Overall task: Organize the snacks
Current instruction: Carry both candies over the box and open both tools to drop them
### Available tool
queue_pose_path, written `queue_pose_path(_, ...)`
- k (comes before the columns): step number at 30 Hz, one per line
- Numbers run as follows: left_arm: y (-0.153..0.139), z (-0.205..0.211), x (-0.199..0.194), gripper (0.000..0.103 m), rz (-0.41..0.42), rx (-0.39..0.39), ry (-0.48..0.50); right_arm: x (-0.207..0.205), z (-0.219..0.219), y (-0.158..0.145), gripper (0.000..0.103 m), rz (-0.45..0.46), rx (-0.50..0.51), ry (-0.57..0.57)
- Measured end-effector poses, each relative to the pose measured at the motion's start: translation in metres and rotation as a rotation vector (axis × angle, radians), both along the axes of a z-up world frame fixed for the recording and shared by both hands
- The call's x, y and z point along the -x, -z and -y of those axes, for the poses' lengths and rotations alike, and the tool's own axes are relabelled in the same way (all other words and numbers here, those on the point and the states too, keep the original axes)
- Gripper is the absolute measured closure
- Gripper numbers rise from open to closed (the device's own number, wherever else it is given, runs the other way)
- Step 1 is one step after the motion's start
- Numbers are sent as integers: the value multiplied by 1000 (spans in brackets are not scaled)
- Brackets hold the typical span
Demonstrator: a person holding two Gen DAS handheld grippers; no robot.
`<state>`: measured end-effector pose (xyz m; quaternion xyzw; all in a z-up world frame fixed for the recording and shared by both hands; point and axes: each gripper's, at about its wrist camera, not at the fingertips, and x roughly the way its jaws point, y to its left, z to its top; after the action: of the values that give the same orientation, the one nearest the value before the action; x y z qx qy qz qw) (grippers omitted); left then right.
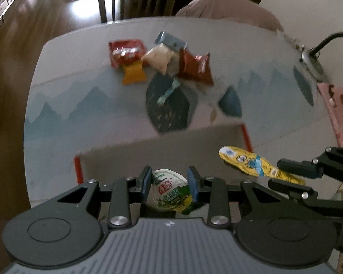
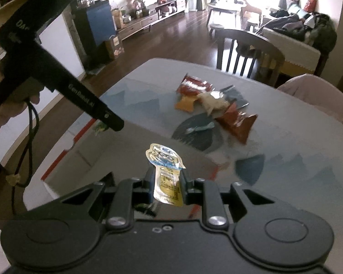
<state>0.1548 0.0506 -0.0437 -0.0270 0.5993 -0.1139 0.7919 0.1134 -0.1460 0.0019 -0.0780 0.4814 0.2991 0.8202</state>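
Snacks are in both tools. In our left tool (image 1: 170, 186) we hold a small round white-and-green foil-lidded snack cup (image 1: 171, 191), its blue pads clamped on either side of it. In our right tool (image 2: 167, 183) we hold a long yellow-and-blue plastic snack pouch (image 2: 165, 173), the jaws pinched together on its narrow lower part while its wider top sticks out forward. From the left wrist view the same pouch (image 1: 251, 162) juts from the right tool (image 1: 285, 174) off to the right, just beside the left one.

Both tools hang above a grey cardboard box with red-edged corners (image 1: 148, 150), which sits on the near part of the bench (image 1: 68, 68). The bench wears a pale cloth printed with blue-grey mountains and dark leaf shapes.

Farther out on the cloth, well apart from the box, lies a loose cluster of packets: a red crinkled foil bag (image 1: 125, 52) with a small orange packet (image 1: 133, 74) touching its near edge, a beige soft pouch (image 1: 160, 59) beside them, a grey-blue packet (image 1: 170, 41) behind that, and a brown-red foil bag (image 1: 194, 68) at the right end. A thin teal wrapper (image 1: 169, 91) lies alone on a dark leaf print, nearer to us.

Beyond the bench stand a dark wooden slatted chair (image 2: 247, 50) and a pink-covered chair back (image 1: 226, 9).
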Motion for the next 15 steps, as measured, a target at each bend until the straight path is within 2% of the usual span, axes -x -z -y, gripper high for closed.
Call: queue_pose_path(15, 82, -8, 48, 70, -129, -88, -16, 33, -53, 75, 82, -90, 97, -11)
